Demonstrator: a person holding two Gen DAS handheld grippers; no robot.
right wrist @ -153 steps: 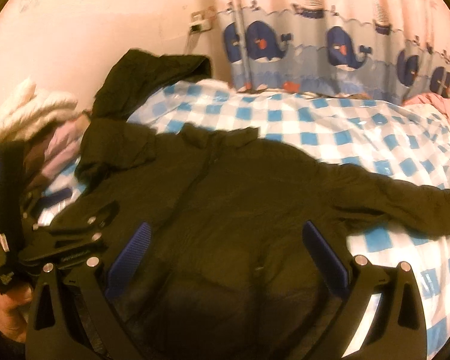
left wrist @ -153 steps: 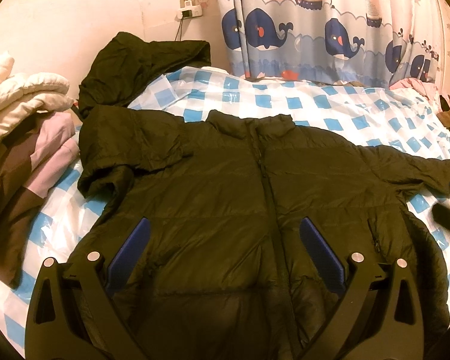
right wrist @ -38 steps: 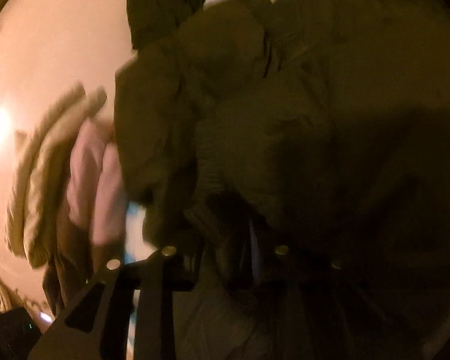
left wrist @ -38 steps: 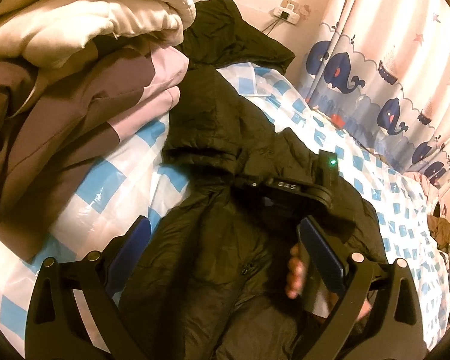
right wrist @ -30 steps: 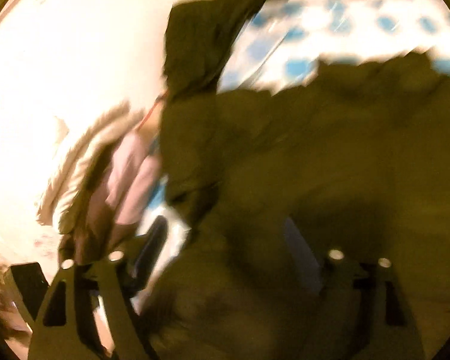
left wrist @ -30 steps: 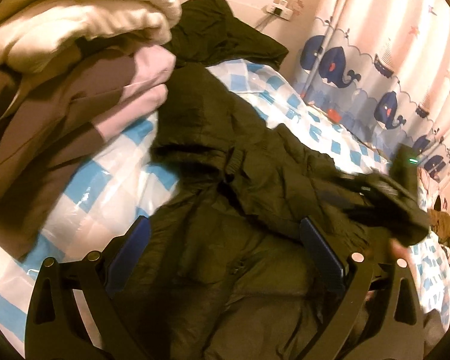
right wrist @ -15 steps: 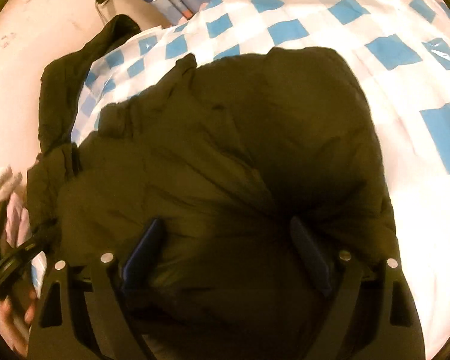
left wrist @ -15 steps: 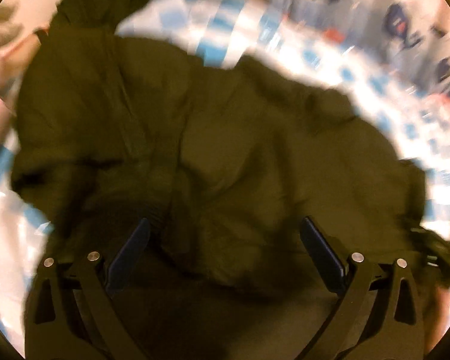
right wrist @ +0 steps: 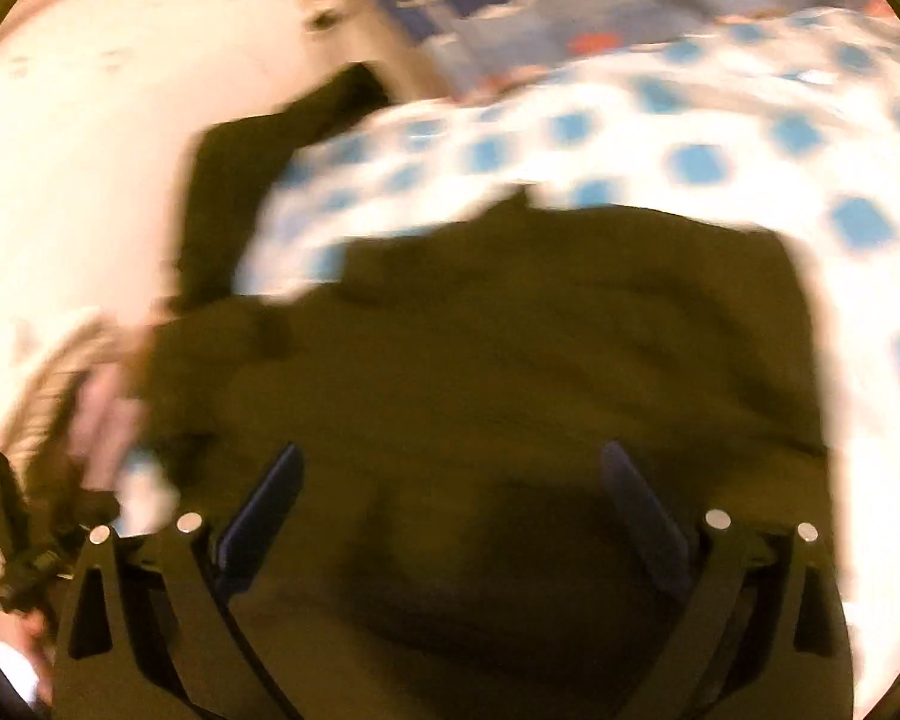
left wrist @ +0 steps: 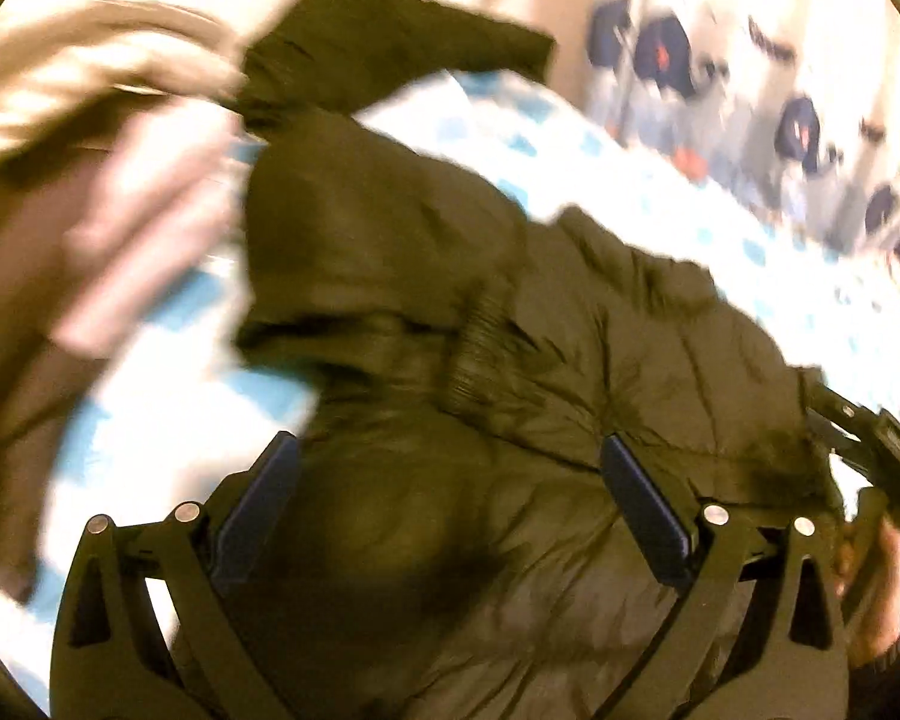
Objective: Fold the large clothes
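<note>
Both claws hang spread wide and gripping nothing — the left gripper [left wrist: 444, 516] and the right gripper [right wrist: 450, 516] — just above the dark puffer jacket [left wrist: 510, 420] bunched on the blue-checked bedspread [right wrist: 690, 144], whale curtain [left wrist: 798, 120] blurred beyond.

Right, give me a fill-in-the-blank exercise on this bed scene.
1. The dark jacket lies on a sheet checked white and ____.
2. The curtain is printed with ____.
3. Both the left gripper and the right gripper are ____.

Missing words: blue; whales; open
</note>
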